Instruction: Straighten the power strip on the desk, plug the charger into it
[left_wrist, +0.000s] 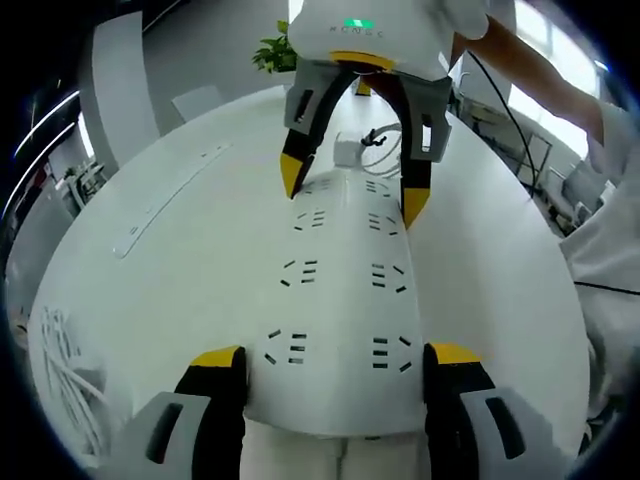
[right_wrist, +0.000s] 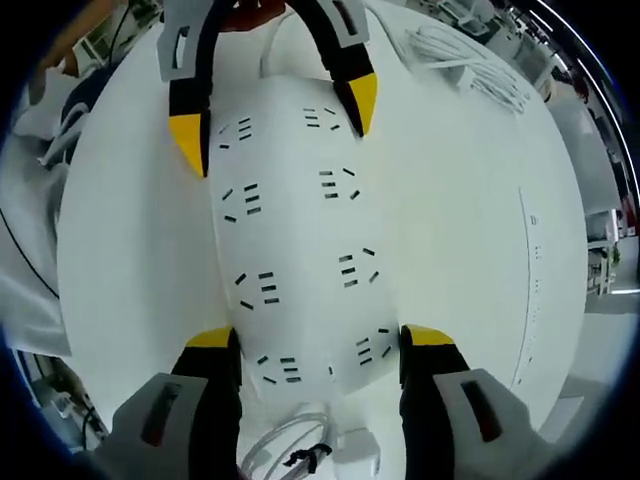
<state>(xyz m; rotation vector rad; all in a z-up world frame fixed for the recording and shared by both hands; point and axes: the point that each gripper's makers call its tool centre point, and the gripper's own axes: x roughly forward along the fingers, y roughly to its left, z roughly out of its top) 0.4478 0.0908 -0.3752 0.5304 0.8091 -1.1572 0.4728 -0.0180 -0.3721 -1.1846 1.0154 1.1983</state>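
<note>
White plastic, the power strip (left_wrist: 340, 300) lies flat along the middle of the desk (left_wrist: 150, 300), and we hold it at both ends. In the left gripper view our left gripper (left_wrist: 335, 365) has its yellow-tipped jaws spread wide, one on each long side of the strip's near end, right against its edges; whether they press it we cannot tell. At the far end our right gripper (left_wrist: 350, 190) straddles the strip the same way, jaws wide, tips pointing down at the strip's edges. In the right gripper view the charger (right_wrist: 355, 448) with its coiled white cable (right_wrist: 280, 445) sits on the desk just beyond the strip's near end, between the right gripper's jaws. A bundle of white cable (right_wrist: 450, 50) lies well apart. A potted plant (left_wrist: 272, 52) stands beyond the desk.
</note>
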